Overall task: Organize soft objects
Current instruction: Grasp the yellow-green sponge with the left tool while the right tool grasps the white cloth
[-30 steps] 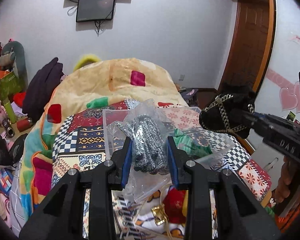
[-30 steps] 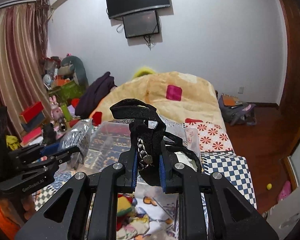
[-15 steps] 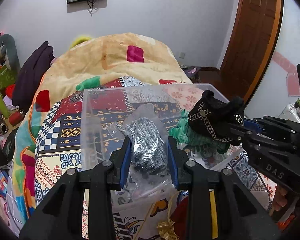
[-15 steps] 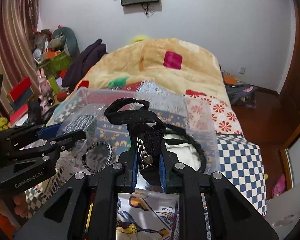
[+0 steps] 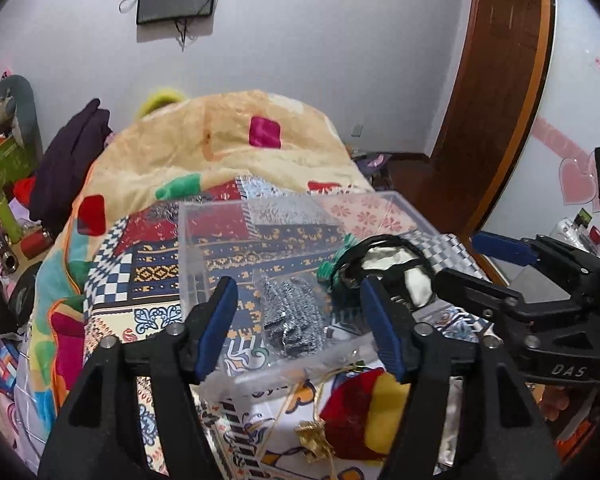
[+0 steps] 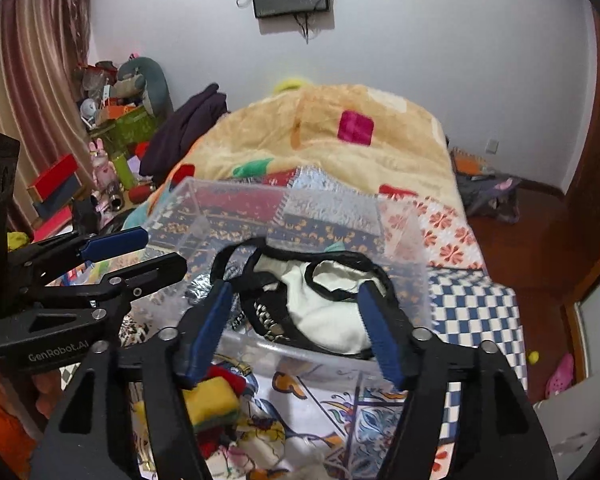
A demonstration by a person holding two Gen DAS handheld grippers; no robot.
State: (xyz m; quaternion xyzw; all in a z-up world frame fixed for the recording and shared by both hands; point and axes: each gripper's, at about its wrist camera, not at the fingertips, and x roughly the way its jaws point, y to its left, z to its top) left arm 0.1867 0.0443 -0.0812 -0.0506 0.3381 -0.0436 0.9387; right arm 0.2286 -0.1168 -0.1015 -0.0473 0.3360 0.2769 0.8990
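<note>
A clear plastic bin stands on the patterned bed cover. Inside it lie a clear bag of silver-grey fabric, a green item, and a black chain-trimmed piece beside a white, black-edged garment. My left gripper is open and empty above the bag. My right gripper is open and empty above the black and white pieces; it also shows in the left wrist view.
A red and yellow soft item and a gold ornament lie on the cover in front of the bin. A beige blanket fills the far bed. Clutter and toys line the left wall; a wooden door is right.
Both grippers have opened. The silver-grey bag and the black chain-trimmed piece left the jaws and now lie in the bin. Both grippers have drawn back slightly.
</note>
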